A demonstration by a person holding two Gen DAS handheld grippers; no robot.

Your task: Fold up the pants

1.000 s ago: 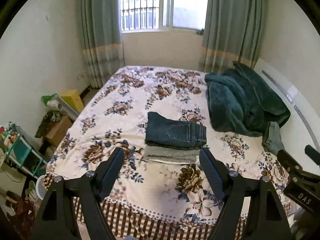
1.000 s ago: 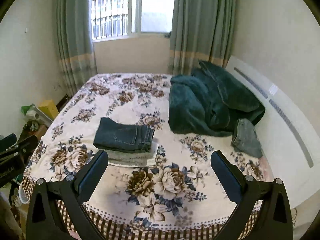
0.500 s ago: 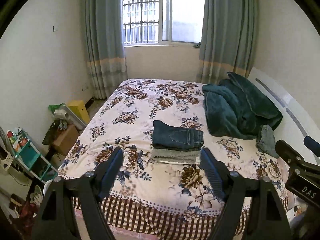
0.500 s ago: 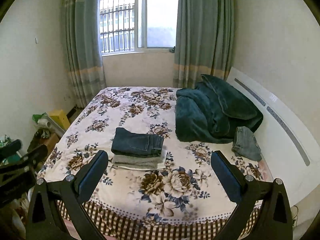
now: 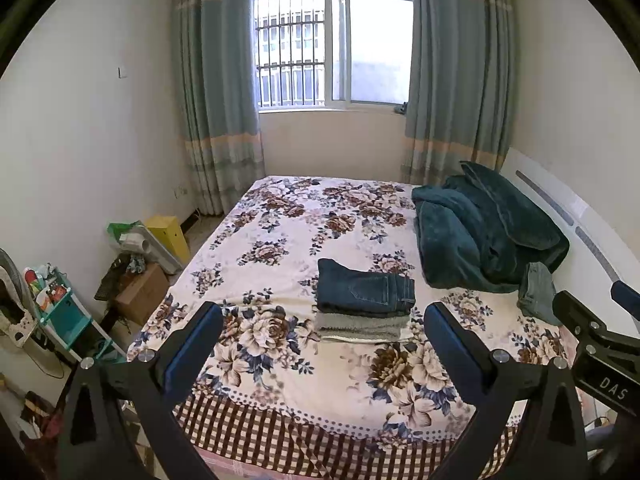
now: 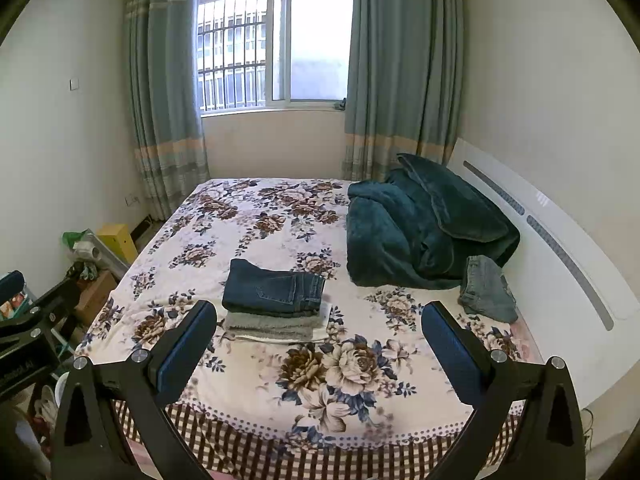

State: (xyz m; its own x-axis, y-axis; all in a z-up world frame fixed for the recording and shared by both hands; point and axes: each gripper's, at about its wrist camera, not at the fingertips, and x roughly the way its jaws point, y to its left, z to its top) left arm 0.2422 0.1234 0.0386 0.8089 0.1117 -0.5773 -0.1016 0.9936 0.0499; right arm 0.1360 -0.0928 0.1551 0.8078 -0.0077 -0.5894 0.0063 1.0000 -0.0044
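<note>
The floral bed [image 5: 280,360] spreads ahead of both grippers. Folded dark jeans [image 6: 274,288] top a small stack straight ahead, well beyond the fingertips. Left gripper [image 5: 322,332] and right gripper [image 6: 318,330] gape wide, empty.

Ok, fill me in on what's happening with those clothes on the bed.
Nothing is being handled right now. The left gripper and the right gripper are both open and empty, held off the near edge of the bed. The dark folded jeans sit on top of a stack of folded grey pants. Another, lighter pair of jeans lies crumpled by the green blanket, not yet folded.
</note>
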